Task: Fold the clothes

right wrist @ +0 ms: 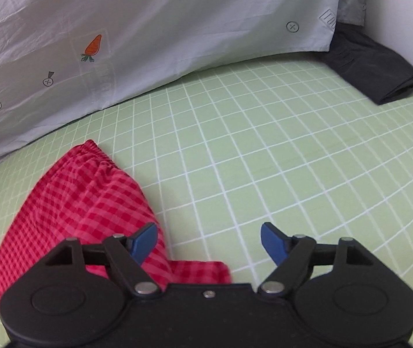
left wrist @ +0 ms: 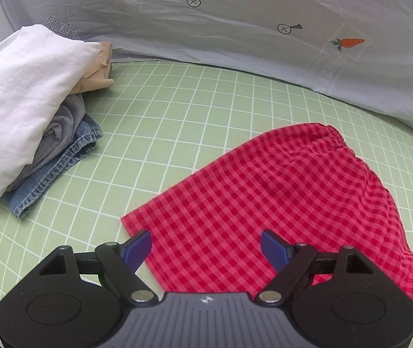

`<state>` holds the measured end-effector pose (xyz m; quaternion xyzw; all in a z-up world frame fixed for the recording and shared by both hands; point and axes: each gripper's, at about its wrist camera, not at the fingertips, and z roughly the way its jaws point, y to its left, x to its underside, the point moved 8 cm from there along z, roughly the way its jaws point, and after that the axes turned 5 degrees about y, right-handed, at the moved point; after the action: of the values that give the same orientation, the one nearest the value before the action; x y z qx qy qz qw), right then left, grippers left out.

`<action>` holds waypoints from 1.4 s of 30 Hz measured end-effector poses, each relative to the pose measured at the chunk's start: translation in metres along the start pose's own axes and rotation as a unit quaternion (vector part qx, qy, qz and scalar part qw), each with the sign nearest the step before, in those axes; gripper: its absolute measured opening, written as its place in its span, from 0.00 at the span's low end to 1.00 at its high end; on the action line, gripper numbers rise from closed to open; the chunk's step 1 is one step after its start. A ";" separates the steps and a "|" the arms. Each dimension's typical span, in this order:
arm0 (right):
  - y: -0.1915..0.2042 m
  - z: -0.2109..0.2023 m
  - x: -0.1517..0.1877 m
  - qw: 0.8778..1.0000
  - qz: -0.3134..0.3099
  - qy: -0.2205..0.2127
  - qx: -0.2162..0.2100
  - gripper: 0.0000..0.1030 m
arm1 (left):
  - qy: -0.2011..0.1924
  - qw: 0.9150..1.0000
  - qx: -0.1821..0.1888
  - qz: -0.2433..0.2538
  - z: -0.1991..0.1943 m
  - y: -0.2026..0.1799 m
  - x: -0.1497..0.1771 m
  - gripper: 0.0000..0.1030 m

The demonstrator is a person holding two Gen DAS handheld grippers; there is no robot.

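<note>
Left wrist view: the left gripper (left wrist: 206, 246) hovers wide apart, empty, over the near edge of red gingham shorts (left wrist: 279, 197) lying on the green grid surface (left wrist: 163, 121); a clothes pile (left wrist: 26, 110) sits left.

Right wrist view: the right gripper (right wrist: 209, 243) is wide, empty, the shorts (right wrist: 84, 203) lie at its left, and a folded black garment (right wrist: 371, 66) lies far right.

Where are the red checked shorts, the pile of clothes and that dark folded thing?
red gingham shorts (left wrist: 279, 191): left wrist view, middle of the fabric.
clothes pile (left wrist: 18, 95): left wrist view, on the white garment on top.
dark folded garment (right wrist: 371, 66): right wrist view, its top surface.
</note>
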<state>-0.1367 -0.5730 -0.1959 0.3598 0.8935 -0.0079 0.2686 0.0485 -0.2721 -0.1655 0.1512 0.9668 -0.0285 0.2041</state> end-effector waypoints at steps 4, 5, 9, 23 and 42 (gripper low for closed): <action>0.019 0.022 0.000 0.999 0.019 0.032 -0.021 0.80 | 0.030 0.999 -0.003 0.010 0.027 0.012 -0.011 0.82; 0.023 0.027 0.000 0.999 0.024 0.041 -0.027 0.80 | 0.039 0.999 -0.005 0.011 0.035 0.014 -0.012 0.82; 0.042 0.048 -0.001 0.995 0.043 0.073 -0.048 0.81 | 0.070 0.997 -0.016 -0.001 0.060 0.026 -0.007 0.82; 0.042 0.035 -0.048 0.998 -0.025 0.027 -0.048 0.02 | 0.119 0.991 -0.010 -0.067 0.079 0.020 0.031 0.82; 0.074 0.017 -0.022 0.988 -0.145 -0.001 -0.054 0.72 | 0.106 0.994 -0.011 -0.002 0.074 -0.009 0.027 0.82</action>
<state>-0.0678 -0.5360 -0.1863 0.2117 0.9350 0.0012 0.2847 0.0507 -0.2815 -0.2448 0.1487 0.9836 -0.0020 0.1018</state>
